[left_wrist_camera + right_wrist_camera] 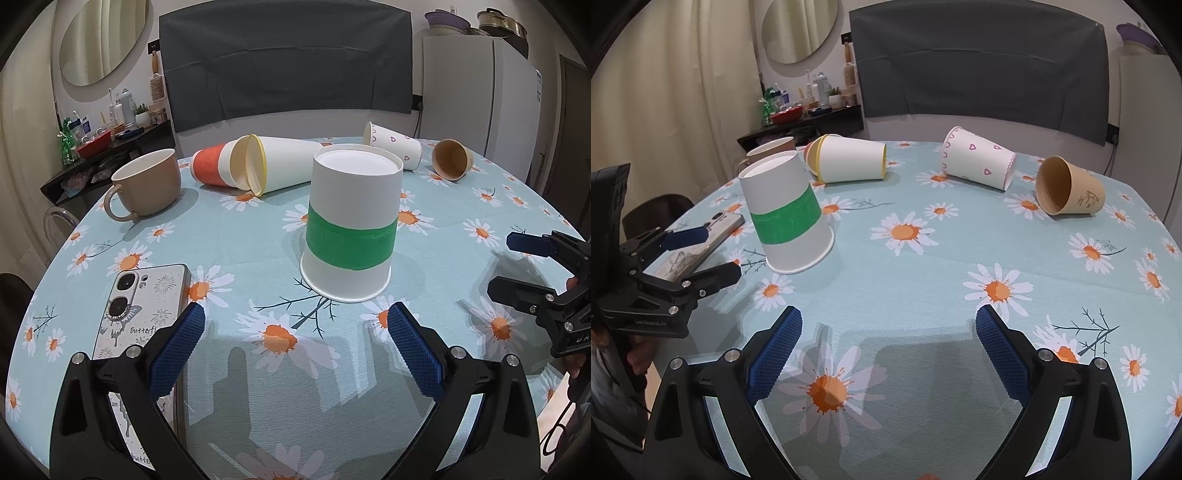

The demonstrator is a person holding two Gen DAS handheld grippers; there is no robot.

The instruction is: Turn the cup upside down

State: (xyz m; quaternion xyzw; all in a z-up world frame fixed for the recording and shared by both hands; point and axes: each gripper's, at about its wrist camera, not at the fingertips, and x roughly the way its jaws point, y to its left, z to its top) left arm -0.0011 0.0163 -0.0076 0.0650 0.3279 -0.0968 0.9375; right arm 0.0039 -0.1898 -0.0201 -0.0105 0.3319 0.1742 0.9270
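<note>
A white paper cup with a green band point(351, 225) stands upside down, rim on the table; it also shows at the left of the right wrist view point(786, 218). My left gripper point(295, 325) is open and empty, just in front of this cup, not touching it. My right gripper point(888, 325) is open and empty over bare tablecloth, to the right of the cup. The right gripper also shows in the left wrist view point(506, 262), and the left gripper shows in the right wrist view point(716, 254).
On the daisy tablecloth point(923, 280) lie a yellow-rimmed white cup point(273, 166) nested with an orange one point(208, 164), a heart-print cup point(979, 158) and a brown cup point(1067, 190), all on their sides. A beige mug point(147, 184) and a phone point(140, 314) sit at the left.
</note>
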